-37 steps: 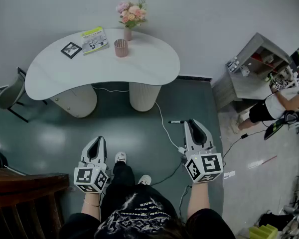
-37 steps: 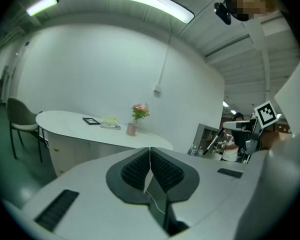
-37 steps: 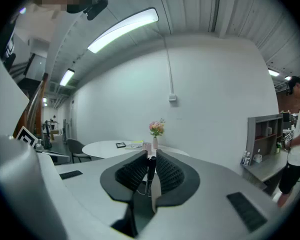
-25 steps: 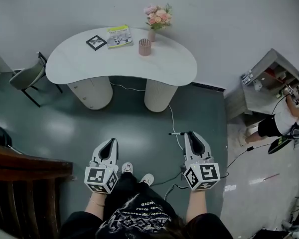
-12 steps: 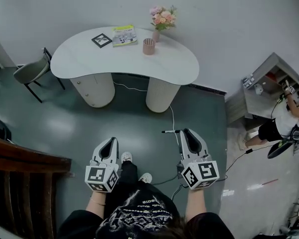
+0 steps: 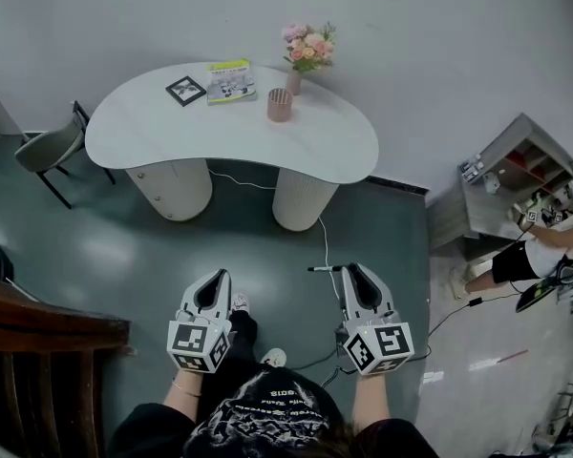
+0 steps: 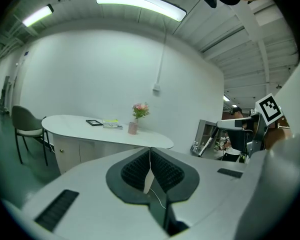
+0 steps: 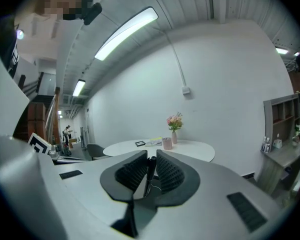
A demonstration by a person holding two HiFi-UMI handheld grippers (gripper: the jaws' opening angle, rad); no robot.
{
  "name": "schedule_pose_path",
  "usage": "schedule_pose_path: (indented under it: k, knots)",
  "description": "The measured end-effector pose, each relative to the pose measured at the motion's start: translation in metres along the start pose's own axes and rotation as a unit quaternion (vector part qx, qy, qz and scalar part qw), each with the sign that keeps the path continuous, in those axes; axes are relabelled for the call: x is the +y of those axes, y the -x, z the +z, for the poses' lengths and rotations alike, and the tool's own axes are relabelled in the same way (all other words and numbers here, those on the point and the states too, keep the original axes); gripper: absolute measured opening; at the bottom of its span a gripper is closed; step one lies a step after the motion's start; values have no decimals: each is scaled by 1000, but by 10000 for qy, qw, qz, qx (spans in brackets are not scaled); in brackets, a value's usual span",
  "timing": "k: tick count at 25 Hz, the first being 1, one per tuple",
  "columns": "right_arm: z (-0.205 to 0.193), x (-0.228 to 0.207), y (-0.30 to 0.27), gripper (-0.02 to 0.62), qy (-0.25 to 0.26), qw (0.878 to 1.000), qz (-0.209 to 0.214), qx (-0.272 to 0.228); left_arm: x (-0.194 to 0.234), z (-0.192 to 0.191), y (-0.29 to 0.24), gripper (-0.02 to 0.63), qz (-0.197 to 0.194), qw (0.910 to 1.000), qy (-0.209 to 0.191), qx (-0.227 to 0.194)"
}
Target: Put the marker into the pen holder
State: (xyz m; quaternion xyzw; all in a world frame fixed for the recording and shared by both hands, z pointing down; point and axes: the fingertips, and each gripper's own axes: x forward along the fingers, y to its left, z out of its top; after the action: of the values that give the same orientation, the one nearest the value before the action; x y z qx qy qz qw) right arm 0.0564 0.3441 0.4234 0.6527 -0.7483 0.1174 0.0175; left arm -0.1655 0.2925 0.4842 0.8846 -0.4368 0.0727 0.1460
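Right tongs (image 6: pixel 351 269) clamp slim black marker (image 6: pixel 323 269), crosswise, poking left; left tongs (image 6: pixel 216 277) closed, empty.

Marker (image 6: pixel 325 269) partly hidden inside right gripper (image 6: pixel 351 271); pen holder (image 6: pixel 280 105) contents indiscernible.

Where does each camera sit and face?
Head view: on the person's head, facing down at the table; shows the left gripper, right gripper, legs.
Left gripper view: on that gripper, facing the table along shut jaws.
Right gripper view: on that gripper, facing the table; jaws grip the marker.
All share the table and pen holder.
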Motion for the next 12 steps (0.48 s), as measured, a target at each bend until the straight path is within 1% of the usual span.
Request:
schedule_pose_path:
  k: [2,6,9,12]
  knots:
    - [1,-3,-17,80,-34,10000,-73,23,7,5,-16,25,-93,9999,-69,49]
    - [8,-3,-55,80,152,9997,-127,121,30,19,-51,25,-187,9998,-101,70]
    - [18,-9,-85,80,160,9996,-210,50,48,31,-78,25,-243,9997,-80,22]
    - [33,-14,-114,80,57,9995,-315,-71,66,46,-103,25,-343,9993,-128,-3]
